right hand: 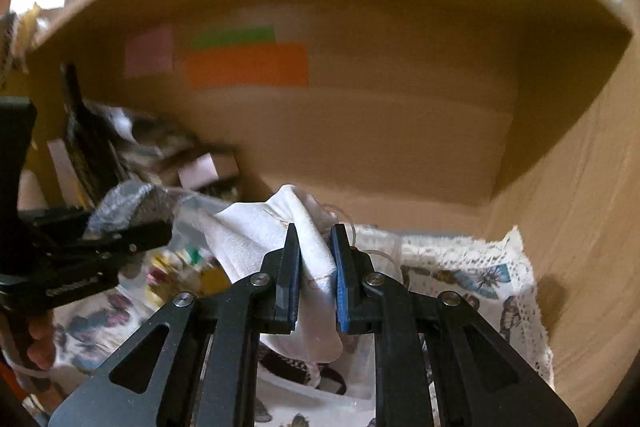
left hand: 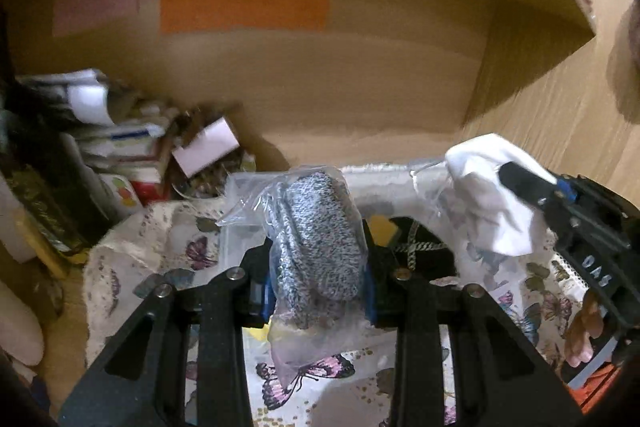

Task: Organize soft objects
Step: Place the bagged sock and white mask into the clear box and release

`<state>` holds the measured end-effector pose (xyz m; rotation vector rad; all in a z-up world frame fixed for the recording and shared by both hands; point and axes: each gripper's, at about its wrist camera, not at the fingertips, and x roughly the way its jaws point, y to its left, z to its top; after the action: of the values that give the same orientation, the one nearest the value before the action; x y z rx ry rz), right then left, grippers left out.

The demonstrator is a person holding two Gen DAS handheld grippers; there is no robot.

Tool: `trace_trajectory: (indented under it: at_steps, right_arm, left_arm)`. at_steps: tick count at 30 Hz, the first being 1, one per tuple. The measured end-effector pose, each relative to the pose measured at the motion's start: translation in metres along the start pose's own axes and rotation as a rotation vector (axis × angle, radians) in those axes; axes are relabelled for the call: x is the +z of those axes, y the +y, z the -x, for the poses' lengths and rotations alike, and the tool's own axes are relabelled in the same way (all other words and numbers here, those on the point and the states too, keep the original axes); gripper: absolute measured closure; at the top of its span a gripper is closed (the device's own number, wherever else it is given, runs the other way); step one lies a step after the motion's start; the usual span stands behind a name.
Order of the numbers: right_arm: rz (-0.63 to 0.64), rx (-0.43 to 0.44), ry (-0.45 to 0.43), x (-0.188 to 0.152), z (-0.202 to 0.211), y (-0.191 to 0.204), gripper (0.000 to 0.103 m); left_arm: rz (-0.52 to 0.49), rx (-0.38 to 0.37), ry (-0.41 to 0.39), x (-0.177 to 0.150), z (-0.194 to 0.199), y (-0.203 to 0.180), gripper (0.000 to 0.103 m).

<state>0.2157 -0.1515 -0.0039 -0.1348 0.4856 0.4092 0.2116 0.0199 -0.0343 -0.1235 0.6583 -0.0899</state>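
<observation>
My left gripper [left hand: 318, 259] is shut on a grey knitted item in a clear plastic bag [left hand: 320, 239] and holds it above a butterfly-print cloth [left hand: 132, 267]. My right gripper [right hand: 315, 255] is shut on a white cloth [right hand: 256, 231], also held above the butterfly-print cloth [right hand: 460, 267]. In the left wrist view the right gripper [left hand: 516, 179] and the white cloth [left hand: 480, 183] show at the right. In the right wrist view the left gripper [right hand: 132, 227] and the bagged knit [right hand: 132, 203] show at the left. Both are inside a wooden cabinet compartment.
The cabinet's back wall [left hand: 360, 67] carries orange [left hand: 244, 7], green and pink paper patches. Stacked papers, boxes and books [left hand: 120, 147] fill the left corner. The wooden side wall [right hand: 580, 187] stands at the right. Dark and colourful items lie under the held pieces.
</observation>
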Motion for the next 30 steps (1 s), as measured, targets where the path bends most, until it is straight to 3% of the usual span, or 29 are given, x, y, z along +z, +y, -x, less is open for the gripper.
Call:
trace_trajectory:
  at_steps: [6,15,18,21,23,30]
  right_arm:
    - [0.039,-0.024,0.166,-0.022,-0.042,0.003,0.09]
    - [0.075,-0.046,0.247,-0.035,-0.059,0.006,0.086]
    - [0.055,-0.029,0.249,-0.032,-0.055,0.002,0.08]
    - [0.041,-0.018,0.234,-0.029,-0.048,0.0,0.07]
    - [0.035,-0.014,0.21,-0.024,-0.038,0.001,0.06]
    - [0.034,-0.006,0.103,-0.01,0.003,0.005,0.041]
  left_arm:
    - [-0.026,-0.028,0.096,-0.013,-0.043,-0.003,0.07]
    - [-0.03,-0.029,0.134,-0.022,-0.055,-0.001,0.062]
    - [-0.032,-0.037,0.141,-0.022,-0.052,-0.003,0.053]
    - [-0.044,-0.037,0.129,-0.02,-0.043,-0.006,0.051]
    - [-0.051,-0.028,0.105,-0.018,-0.034,-0.008,0.049]
    - [-0.069,0.001,-0.012,-0.012,0.009,-0.013,0.036]
